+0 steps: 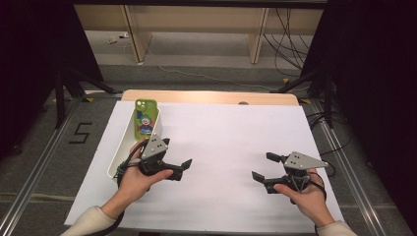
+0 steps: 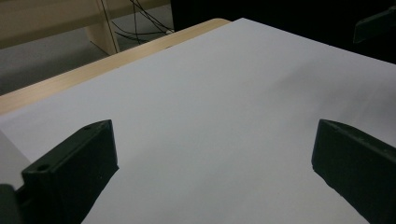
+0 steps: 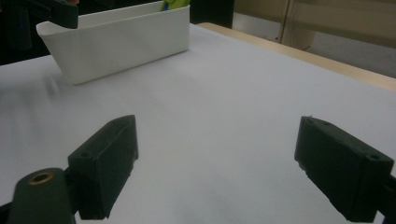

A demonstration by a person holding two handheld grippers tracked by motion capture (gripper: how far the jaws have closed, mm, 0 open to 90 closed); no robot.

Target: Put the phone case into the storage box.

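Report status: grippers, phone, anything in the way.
Left gripper open, empty, beside the white bin. Right gripper open, empty. Green phone leaning in the bin's far end. Sheet between them bare.

Phone (image 1: 145, 118) in bin (image 1: 119, 155) at table (image 1: 231, 147) left; left gripper (image 1: 183, 167) beside bin, right gripper (image 1: 262, 167) opposite.
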